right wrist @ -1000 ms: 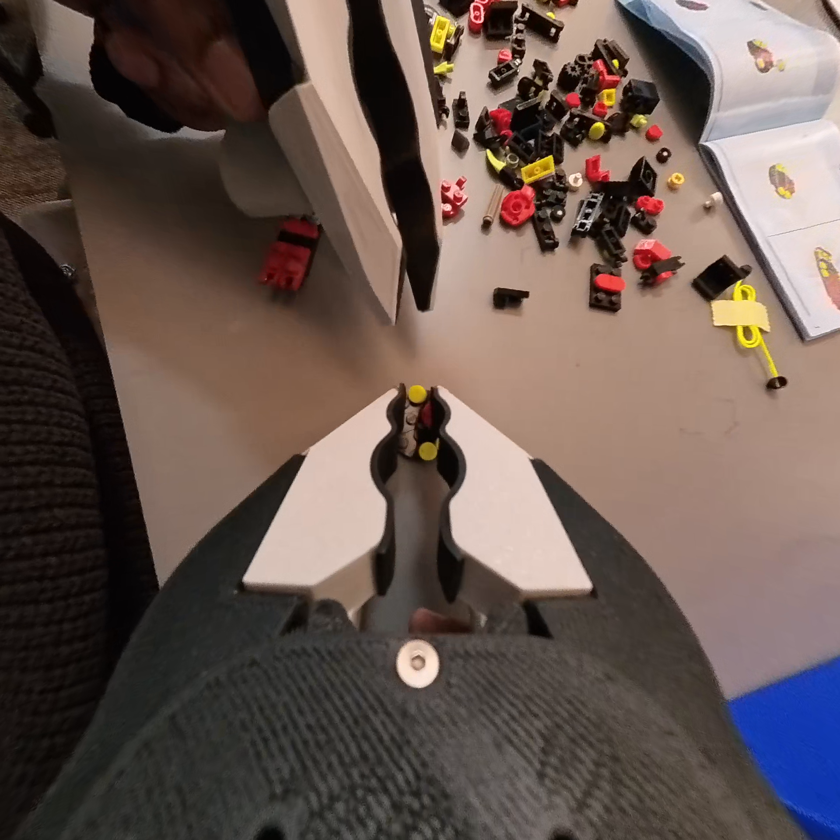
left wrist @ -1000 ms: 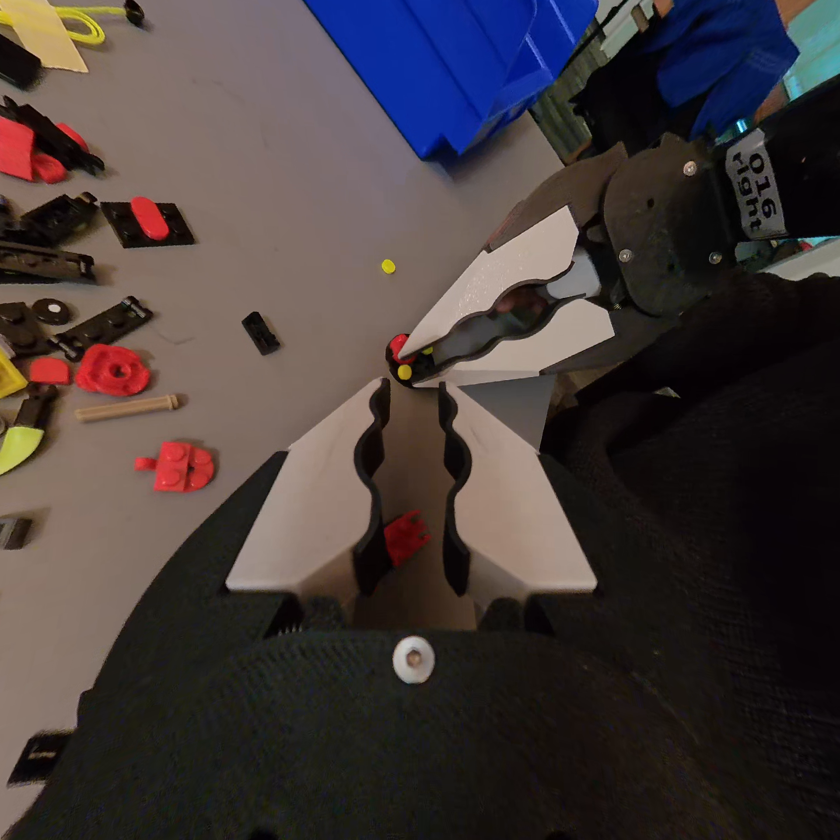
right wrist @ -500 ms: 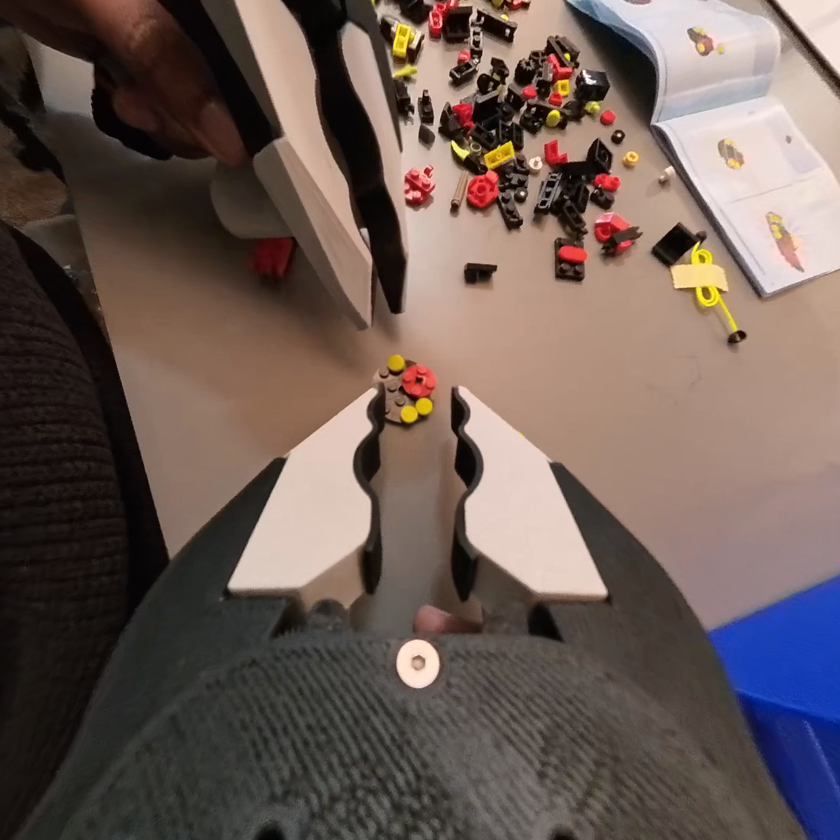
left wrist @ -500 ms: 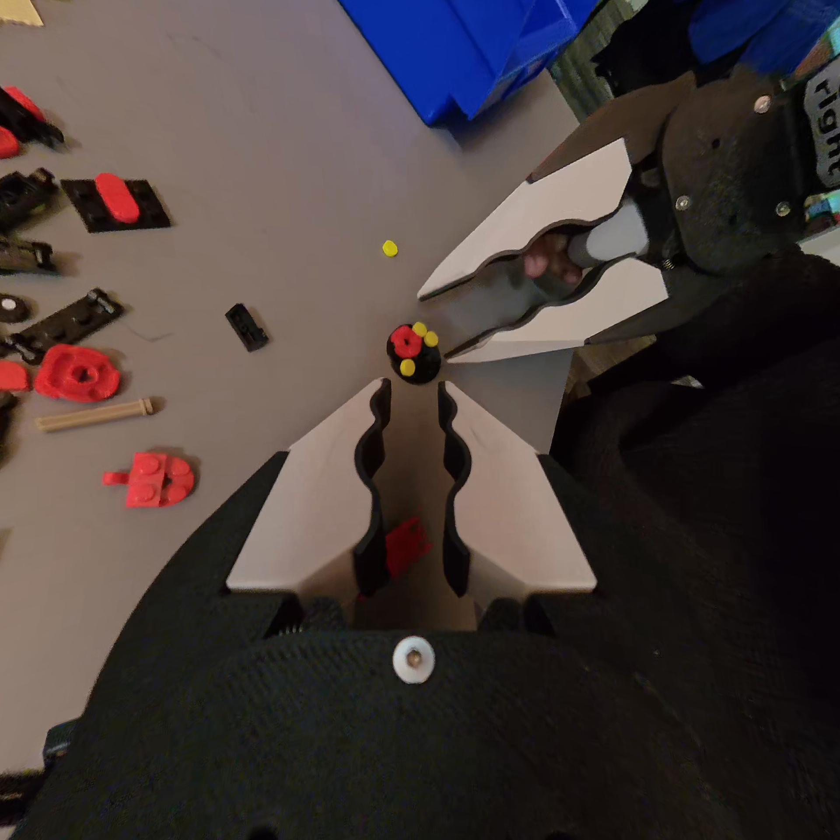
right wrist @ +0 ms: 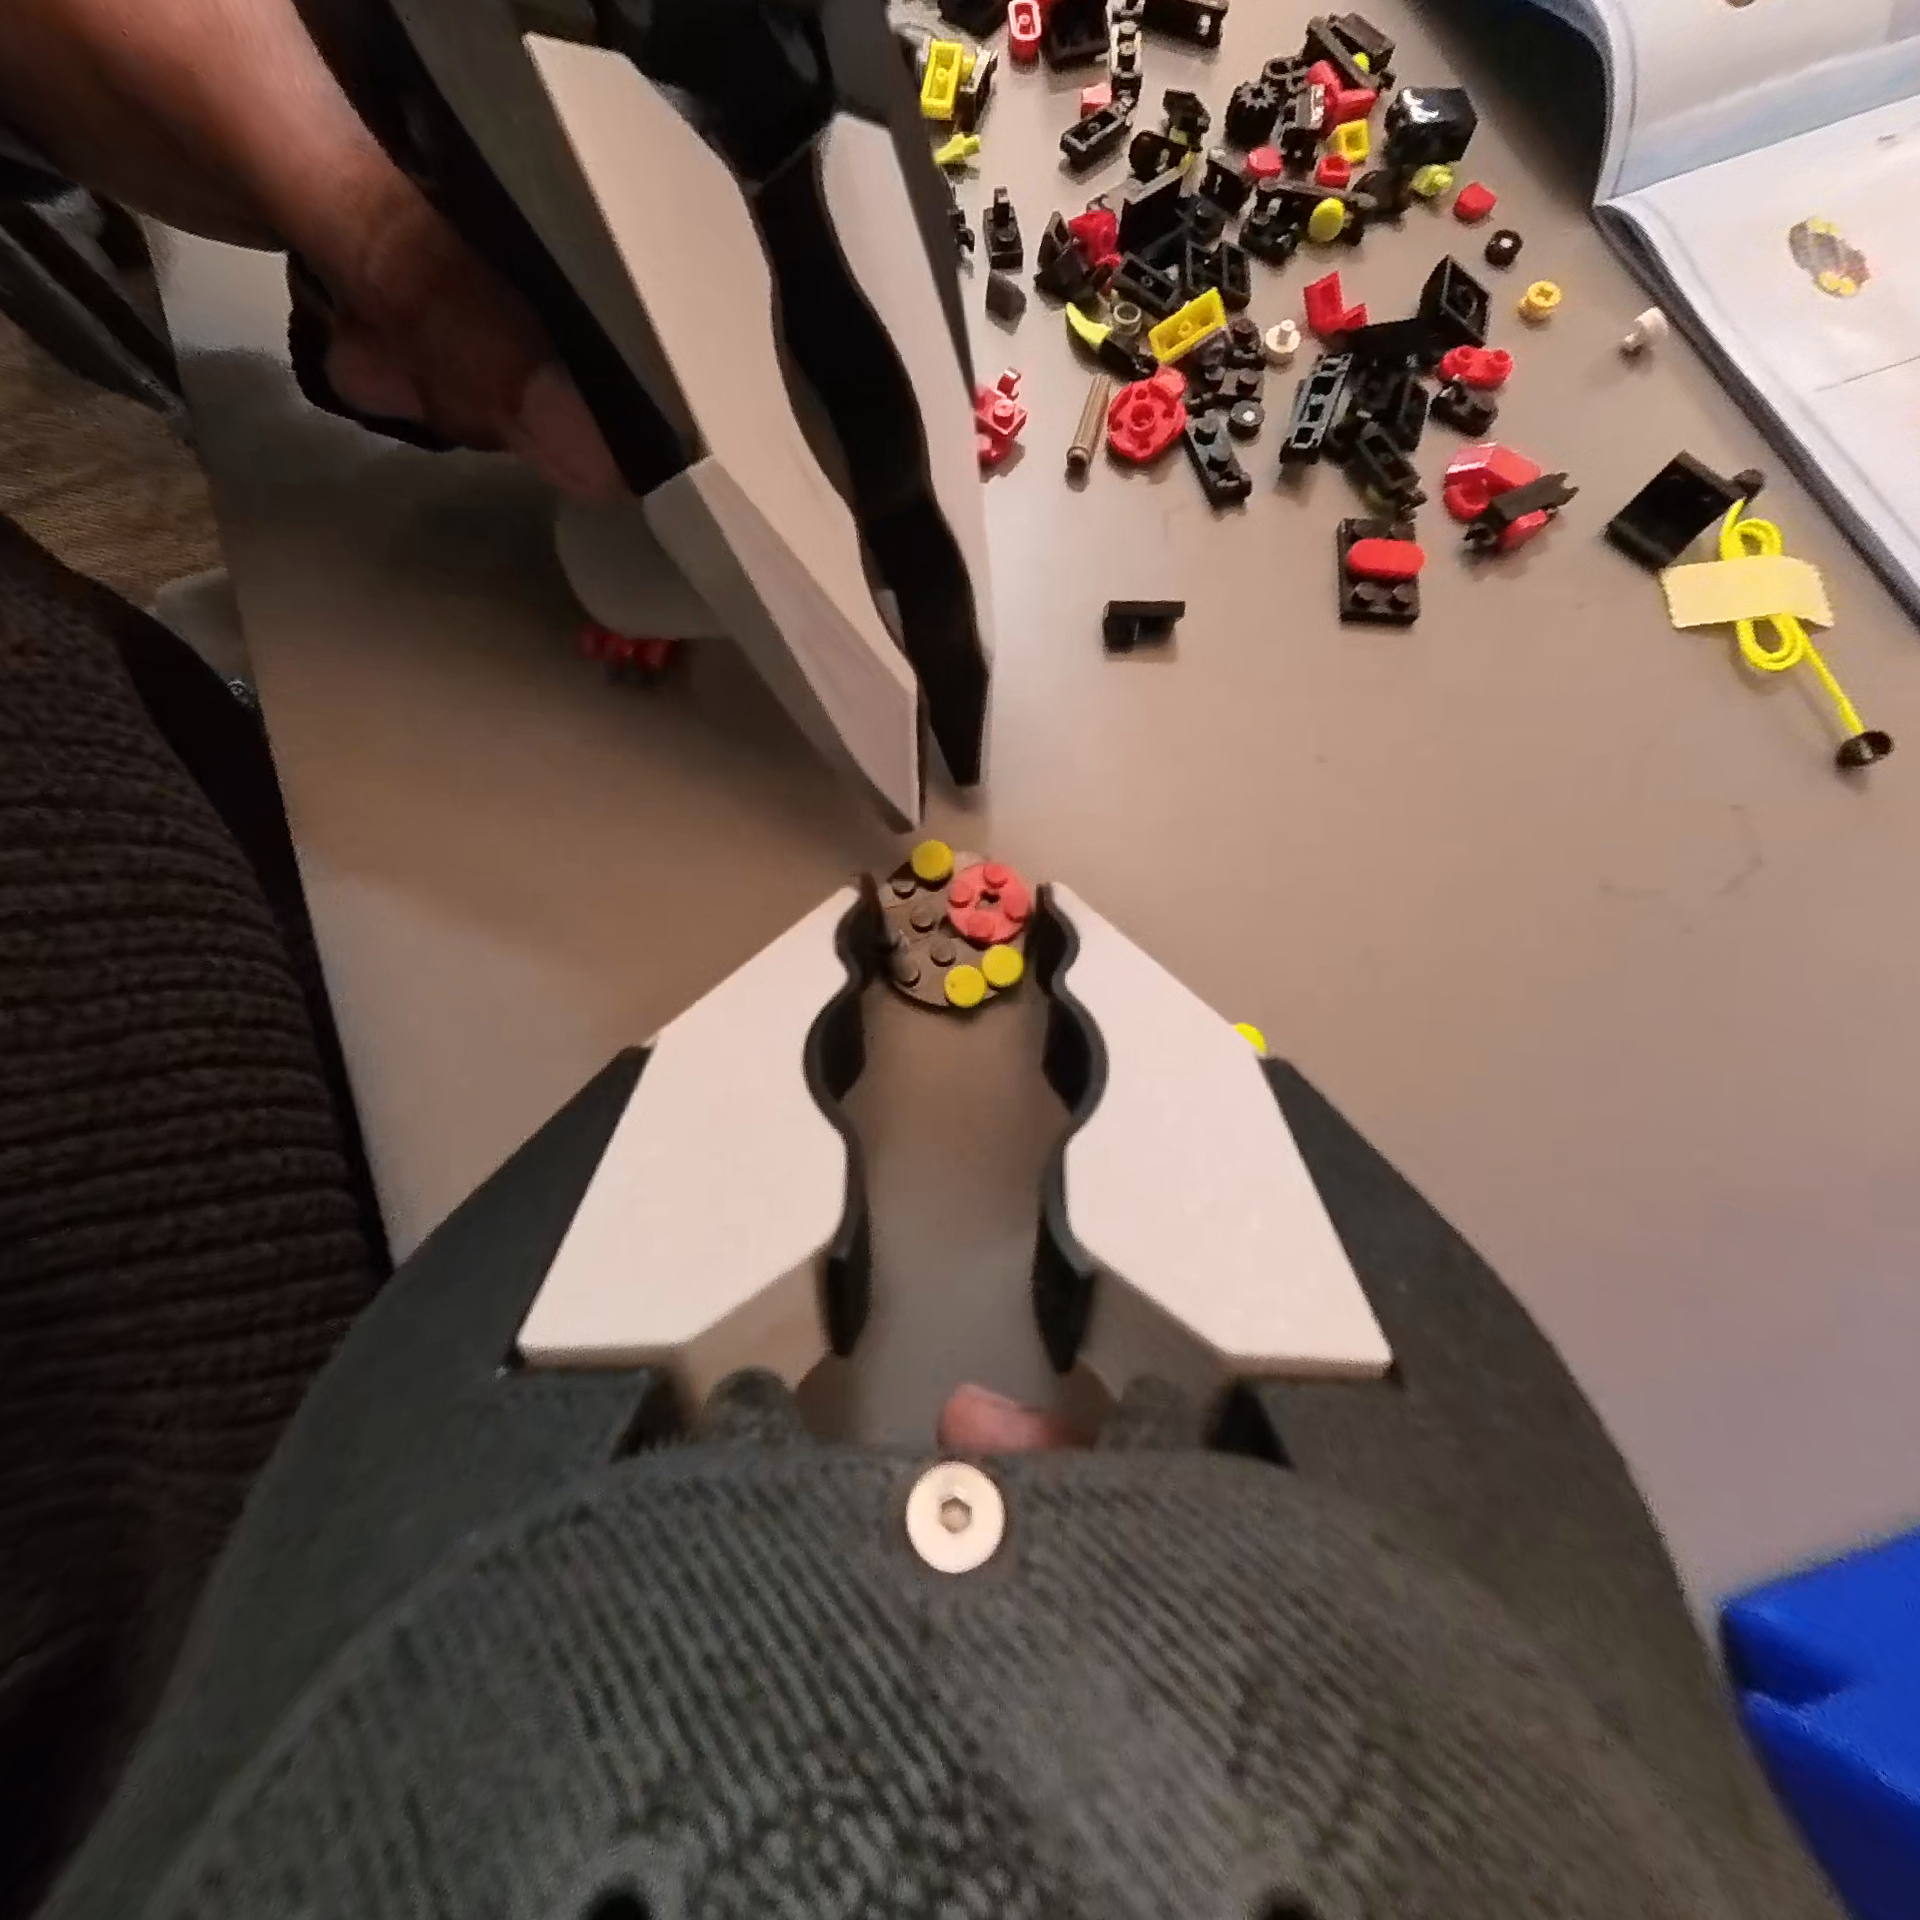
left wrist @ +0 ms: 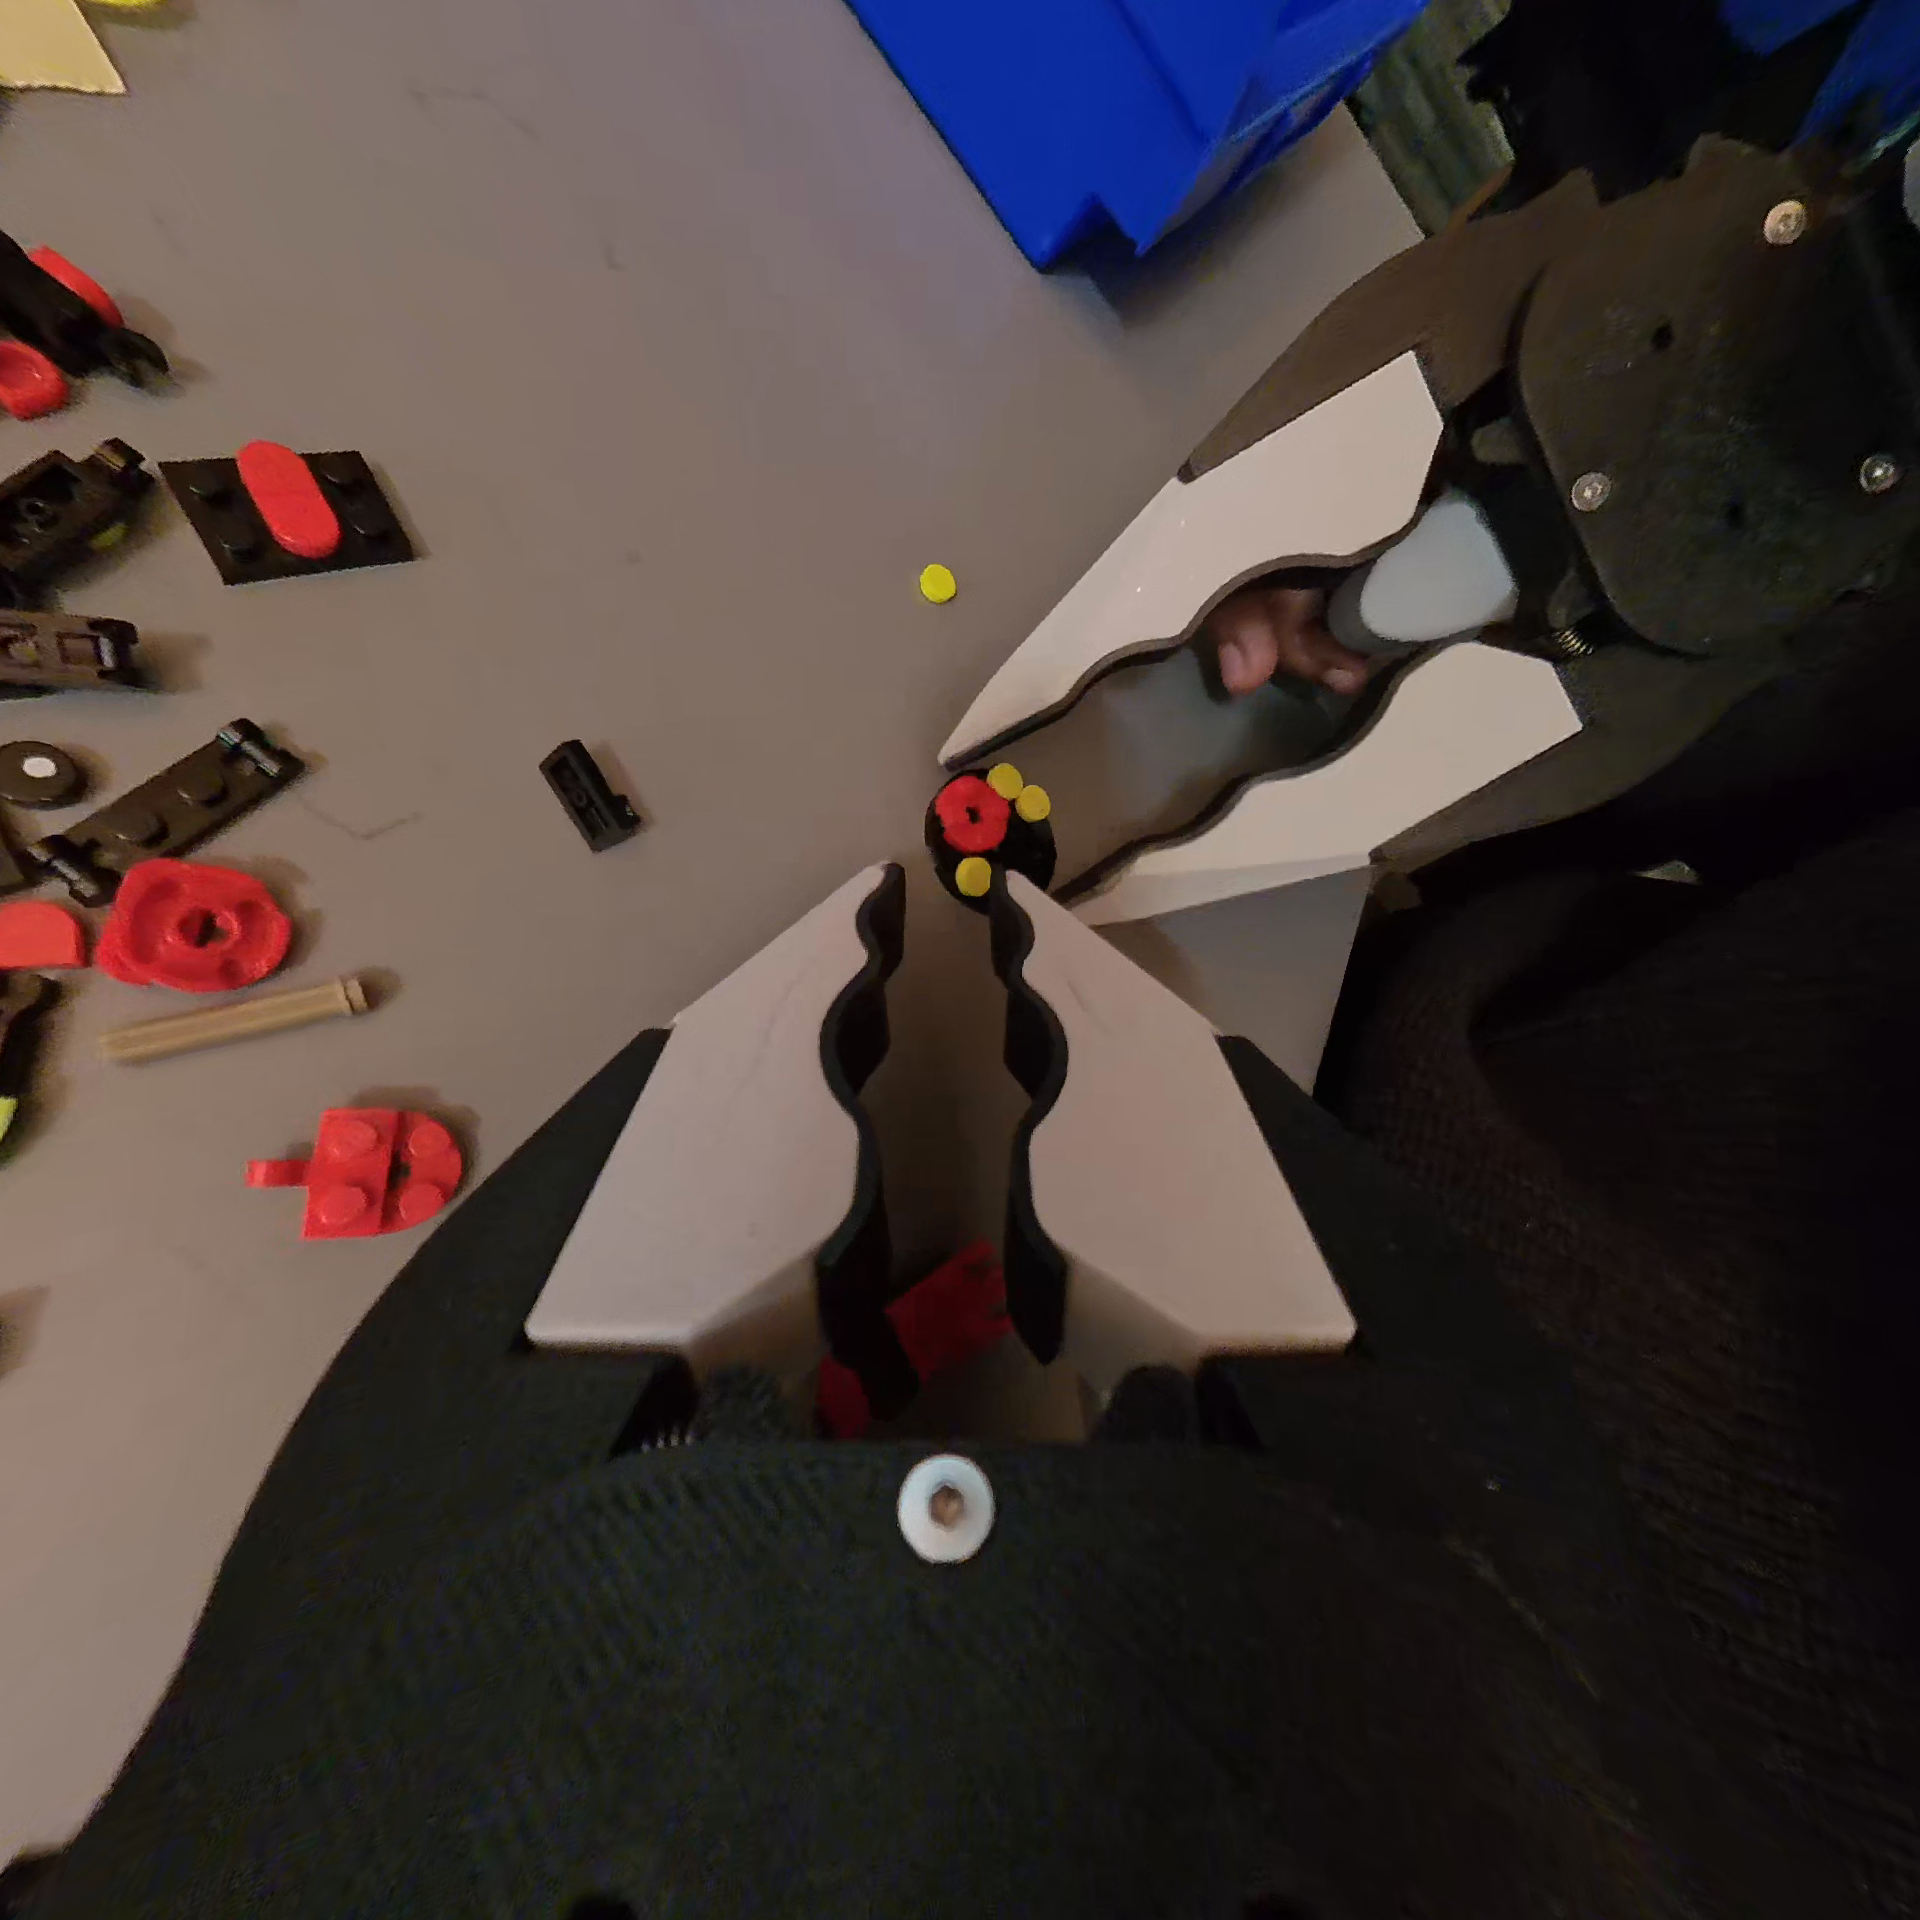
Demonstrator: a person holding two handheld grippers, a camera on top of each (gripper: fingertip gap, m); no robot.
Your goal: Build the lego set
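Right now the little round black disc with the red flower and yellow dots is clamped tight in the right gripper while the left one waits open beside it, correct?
Not quite. The right gripper is open, not clamped: the right wrist view shows clear gaps between its fingers and the round black disc, which lies on the grey table. The left gripper does wait open beside it.

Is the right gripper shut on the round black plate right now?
No, open. The right gripper has its fingers spread, and the round black plate lies flat on the table between the tips, ungripped.

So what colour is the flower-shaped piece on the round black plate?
Red flower-shaped piece, beside three yellow studs on the round black plate; clearest in the right wrist view.
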